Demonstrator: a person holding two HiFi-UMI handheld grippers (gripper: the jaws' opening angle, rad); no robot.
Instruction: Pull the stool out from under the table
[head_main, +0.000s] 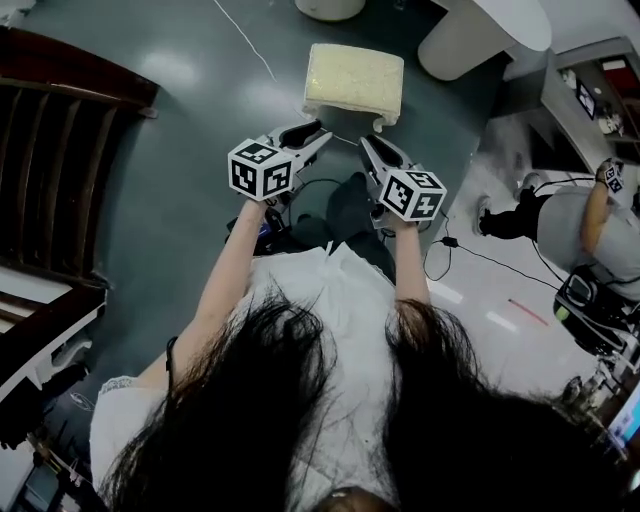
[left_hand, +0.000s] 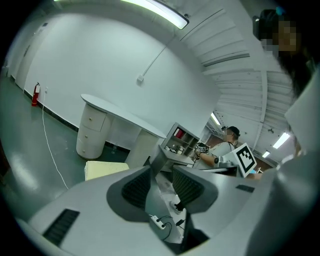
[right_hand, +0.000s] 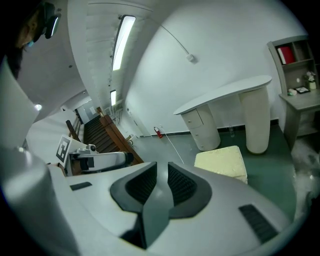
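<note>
The stool (head_main: 353, 82) has a square cream cushion and stands on the green floor, out in front of the white table (head_main: 490, 25). My left gripper (head_main: 322, 132) hangs in the air just short of its near edge, apart from it. Its jaws stand a little apart with nothing between them. My right gripper (head_main: 368, 145) hovers beside it, also clear of the stool, its jaws drawn almost together and empty. In the left gripper view the stool (left_hand: 105, 170) sits left of the left gripper (left_hand: 161, 172). In the right gripper view the stool (right_hand: 220, 162) lies right of the right gripper (right_hand: 162, 170).
A dark wooden bench (head_main: 60, 150) fills the left side. Cables (head_main: 450, 260) and a power strip (left_hand: 157, 222) lie on the floor near my feet. Another person (head_main: 590, 220) works at the right by a grey shelf unit (left_hand: 180, 142). The white table (right_hand: 225, 95) stands beyond the stool.
</note>
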